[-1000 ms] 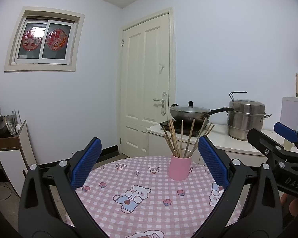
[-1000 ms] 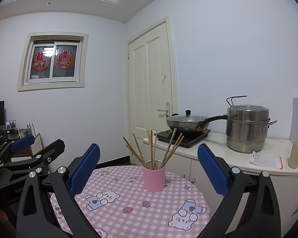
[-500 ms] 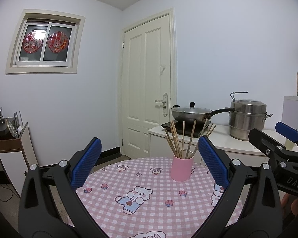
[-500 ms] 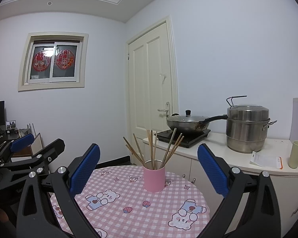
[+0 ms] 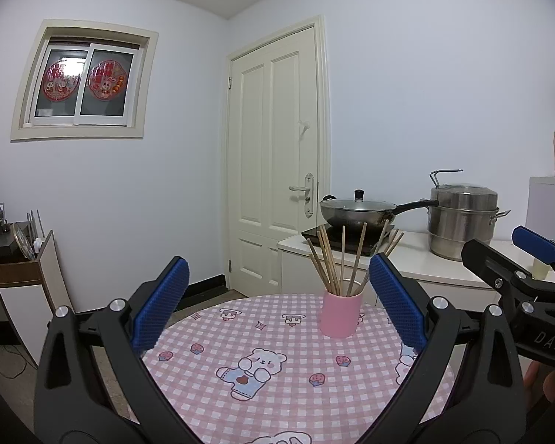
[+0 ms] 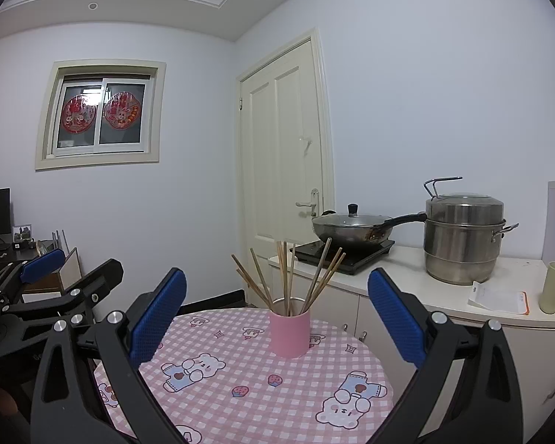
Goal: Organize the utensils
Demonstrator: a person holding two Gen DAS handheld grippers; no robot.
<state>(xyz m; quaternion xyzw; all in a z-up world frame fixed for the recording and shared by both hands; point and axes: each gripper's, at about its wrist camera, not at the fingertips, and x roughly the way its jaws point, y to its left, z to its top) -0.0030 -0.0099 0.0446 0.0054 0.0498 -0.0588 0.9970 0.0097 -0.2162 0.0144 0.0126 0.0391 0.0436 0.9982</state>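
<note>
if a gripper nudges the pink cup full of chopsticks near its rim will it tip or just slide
The pink cylindrical cup is taller than it is wide, and the wooden chopsticks fan out well above its rim, so it probably tips. The checked tablecloth may grip its base, which makes sliding less likely.

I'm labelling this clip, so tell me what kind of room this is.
Most likely a small home kitchen with a dining corner: a lidded wok on an induction cooktop, a steel steamer pot on the counter, and a round table holding a pink cup of chopsticks.
</note>
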